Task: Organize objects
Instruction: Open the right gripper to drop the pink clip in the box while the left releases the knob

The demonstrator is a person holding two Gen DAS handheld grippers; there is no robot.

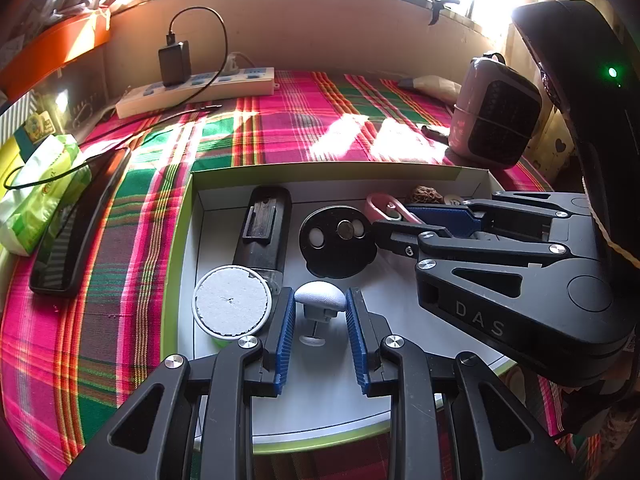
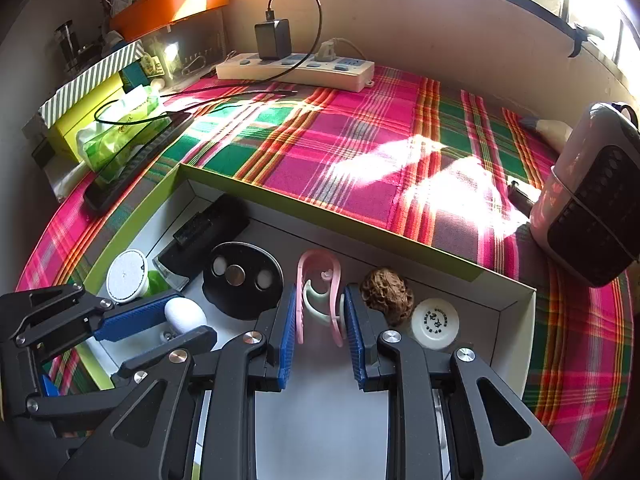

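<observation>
Crowding box wall (image 2: 328, 222), hand-held grippers (image 2: 320, 320) inside

Plaid-covered table (image 2: 360, 140) under open box (image 2: 320, 216), power strip (image 2: 296, 68), pink heater (image 2: 592, 200).

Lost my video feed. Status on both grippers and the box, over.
Left gripper shut on white knob. Right gripper shut on pink clip. Both inside the box. Walnut crowds right's outer finger.

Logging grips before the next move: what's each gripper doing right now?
Left gripper: closed on the white knob.
Right gripper: closed on the pink clip.
</observation>
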